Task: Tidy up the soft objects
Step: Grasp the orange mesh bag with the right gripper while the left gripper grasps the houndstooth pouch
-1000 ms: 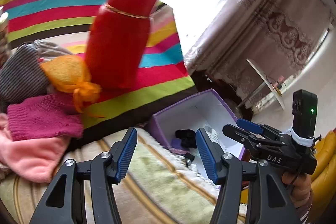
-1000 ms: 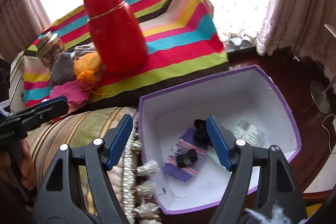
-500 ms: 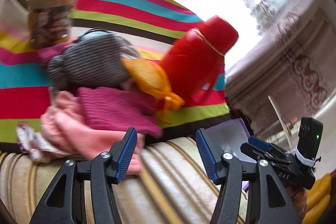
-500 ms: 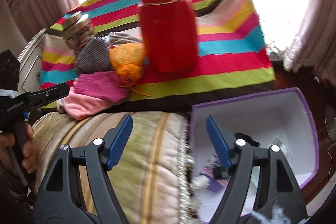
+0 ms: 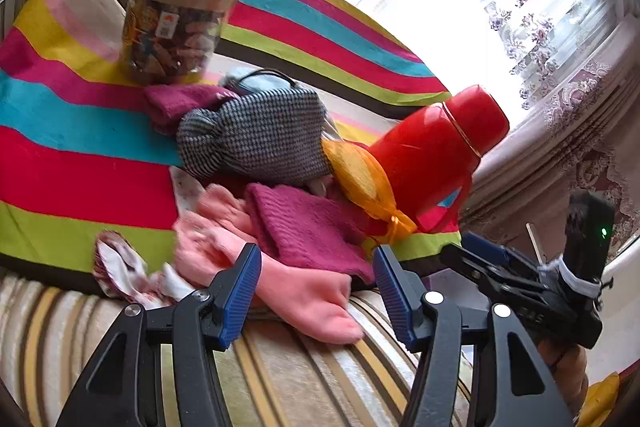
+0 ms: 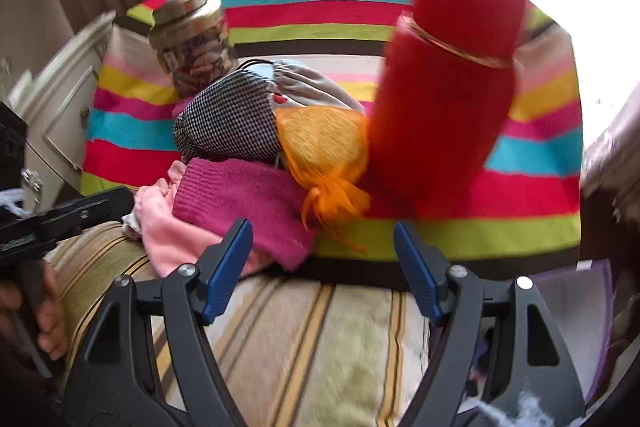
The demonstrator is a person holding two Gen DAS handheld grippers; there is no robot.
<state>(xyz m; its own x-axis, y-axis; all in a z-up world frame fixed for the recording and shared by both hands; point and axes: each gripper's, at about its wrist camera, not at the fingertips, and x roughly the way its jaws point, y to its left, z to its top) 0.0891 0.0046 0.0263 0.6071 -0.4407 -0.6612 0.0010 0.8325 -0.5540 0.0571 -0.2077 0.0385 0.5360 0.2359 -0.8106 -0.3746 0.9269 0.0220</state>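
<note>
Hovering with nothing gripped, the left tongs (image 5: 316,291) and right tongs (image 6: 322,267) are being held spread (ready for a pick) before the soft pile (image 5: 304,227) on the striped blanket (image 5: 80,147).

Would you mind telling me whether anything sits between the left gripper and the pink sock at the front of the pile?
Nothing visible does. The left gripper is open, and the pink sock lies directly ahead of it on the striped cushion. The magenta knit lies partly over the sock's far end, beyond the open jaws.
</note>
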